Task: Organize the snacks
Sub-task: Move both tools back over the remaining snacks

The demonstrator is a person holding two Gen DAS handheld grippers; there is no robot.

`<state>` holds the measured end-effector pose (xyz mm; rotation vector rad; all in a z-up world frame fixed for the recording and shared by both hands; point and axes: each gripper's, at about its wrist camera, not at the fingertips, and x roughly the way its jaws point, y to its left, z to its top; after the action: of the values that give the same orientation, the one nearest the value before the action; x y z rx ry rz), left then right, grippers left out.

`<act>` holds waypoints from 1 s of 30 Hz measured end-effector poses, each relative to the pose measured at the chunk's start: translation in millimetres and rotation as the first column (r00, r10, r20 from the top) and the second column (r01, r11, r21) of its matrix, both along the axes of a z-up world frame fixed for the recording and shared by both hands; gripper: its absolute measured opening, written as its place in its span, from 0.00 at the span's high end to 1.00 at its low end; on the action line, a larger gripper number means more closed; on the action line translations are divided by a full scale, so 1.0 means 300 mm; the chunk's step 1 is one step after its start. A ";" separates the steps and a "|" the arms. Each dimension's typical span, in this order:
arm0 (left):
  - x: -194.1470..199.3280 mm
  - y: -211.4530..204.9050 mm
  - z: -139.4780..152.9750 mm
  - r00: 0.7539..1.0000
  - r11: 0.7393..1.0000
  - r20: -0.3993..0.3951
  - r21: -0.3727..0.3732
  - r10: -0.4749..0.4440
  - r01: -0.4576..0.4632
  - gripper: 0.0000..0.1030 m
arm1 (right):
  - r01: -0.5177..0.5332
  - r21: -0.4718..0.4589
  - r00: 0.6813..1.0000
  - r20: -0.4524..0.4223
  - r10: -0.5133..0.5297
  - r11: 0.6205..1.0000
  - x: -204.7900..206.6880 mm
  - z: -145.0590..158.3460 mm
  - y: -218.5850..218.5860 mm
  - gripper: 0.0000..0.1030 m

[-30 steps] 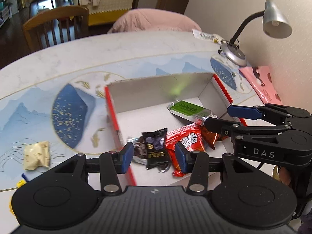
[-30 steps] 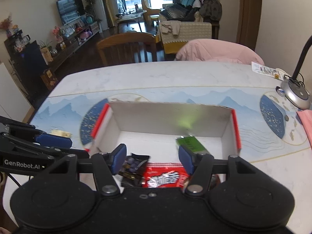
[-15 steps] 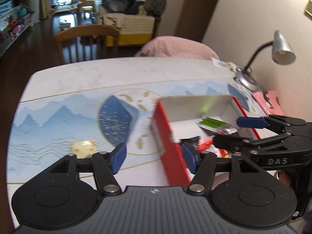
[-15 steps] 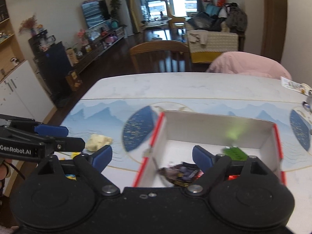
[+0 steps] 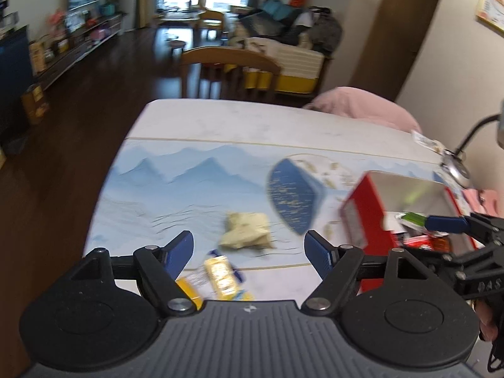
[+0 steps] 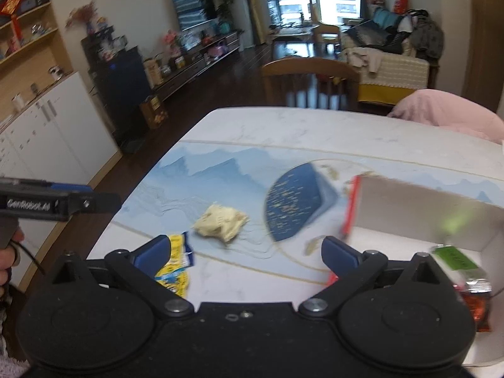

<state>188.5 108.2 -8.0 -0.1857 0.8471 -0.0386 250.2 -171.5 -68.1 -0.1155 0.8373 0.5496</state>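
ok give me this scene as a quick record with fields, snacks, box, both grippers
surface: table with a blue mountain print
box: red-sided box, open top, at the right
in box: green packet, red packet
loose snacks: pale yellow packet and yellow-blue packet, both on the table left of the box
left gripper: jaws just been opening, nothing between them
right gripper: jaws just been opening, wide, holding nothing

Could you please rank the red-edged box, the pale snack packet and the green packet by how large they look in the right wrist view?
1. Red-edged box, the largest by far, though partly cut off.
2. Pale snack packet.
3. Green packet; it is partly hidden, so its place below the pale one is unsure.
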 end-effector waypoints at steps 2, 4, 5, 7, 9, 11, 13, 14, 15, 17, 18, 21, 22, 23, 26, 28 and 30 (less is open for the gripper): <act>-0.007 0.037 -0.025 1.000 1.000 -0.017 0.007 0.026 -0.026 0.25 | -0.025 -0.014 1.000 -0.013 0.025 1.000 -0.010 -0.029 0.049 0.01; -0.011 0.070 -0.057 0.998 0.999 -0.034 0.011 0.045 -0.045 0.25 | -0.049 -0.029 0.998 -0.028 0.048 0.998 -0.025 -0.055 0.090 0.01; -0.012 0.085 -0.072 0.998 0.999 -0.043 0.013 0.052 -0.052 0.25 | -0.059 -0.037 0.998 -0.037 0.057 0.998 -0.031 -0.071 0.110 0.01; -0.013 0.114 -0.111 0.995 0.997 -0.064 0.014 0.071 -0.070 0.25 | -0.081 -0.054 0.996 -0.053 0.078 0.995 -0.041 -0.102 0.152 0.01; -0.009 0.134 -0.152 0.994 0.997 -0.084 0.016 0.076 -0.075 0.25 | -0.103 -0.078 0.993 -0.064 0.098 0.992 -0.050 -0.140 0.193 0.01; -0.005 0.151 -0.195 0.990 0.996 -0.114 0.027 0.083 -0.080 0.25 | -0.120 -0.103 0.991 -0.078 0.113 0.987 -0.059 -0.178 0.231 0.01; 0.003 0.166 -0.235 0.987 0.997 -0.142 0.030 0.080 -0.077 0.25 | -0.135 -0.123 0.988 -0.093 0.124 0.983 -0.062 -0.215 0.262 0.02; 0.005 0.175 -0.252 0.984 0.996 -0.158 0.032 0.082 -0.078 0.25 | -0.145 -0.131 0.986 -0.101 0.133 0.981 -0.063 -0.232 0.278 0.02; 0.009 0.185 -0.270 0.981 0.996 -0.176 0.031 0.088 -0.084 0.25 | -0.156 -0.140 0.984 -0.108 0.142 0.978 -0.060 -0.251 0.293 0.03; 0.021 0.205 -0.303 0.974 0.996 -0.208 0.012 0.092 -0.091 0.25 | -0.180 -0.158 0.979 -0.121 0.162 0.971 -0.059 -0.284 0.327 0.04; 0.027 0.214 -0.319 0.970 0.996 -0.225 -0.001 0.092 -0.095 0.25 | -0.191 -0.166 0.977 -0.127 0.171 0.967 -0.059 -0.300 0.342 0.05; 0.052 0.238 -0.363 0.956 0.991 -0.274 -0.056 0.102 -0.122 0.25 | -0.218 -0.190 0.970 -0.150 0.191 0.957 -0.060 -0.343 0.381 0.08; 0.058 0.245 -0.374 0.954 0.989 -0.281 -0.073 0.103 -0.128 0.25 | -0.227 -0.194 0.967 -0.158 0.198 0.954 -0.057 -0.357 0.393 0.09; 0.064 0.245 -0.381 0.955 0.989 -0.282 -0.083 0.093 -0.121 0.25 | -0.234 -0.199 0.965 -0.165 0.203 0.952 -0.056 -0.368 0.402 0.12; 0.071 0.219 -0.390 0.965 0.998 -0.264 -0.059 -0.003 -0.012 0.25 | -0.251 -0.210 0.960 -0.176 0.216 0.945 -0.047 -0.398 0.422 0.15; 0.063 0.189 -0.390 0.963 0.993 -0.242 -0.021 -0.117 0.115 0.25 | -0.269 -0.211 0.955 -0.182 0.232 0.940 -0.047 -0.408 0.428 0.16; 0.048 0.162 -0.393 0.953 0.973 -0.218 0.040 -0.212 0.226 0.25 | -0.285 -0.219 0.951 -0.185 0.247 0.933 -0.047 -0.418 0.435 0.18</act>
<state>202.8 156.9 -125.8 -0.0336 1.0785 -0.2028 236.1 -40.9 -193.6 -0.4217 1.0477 0.7162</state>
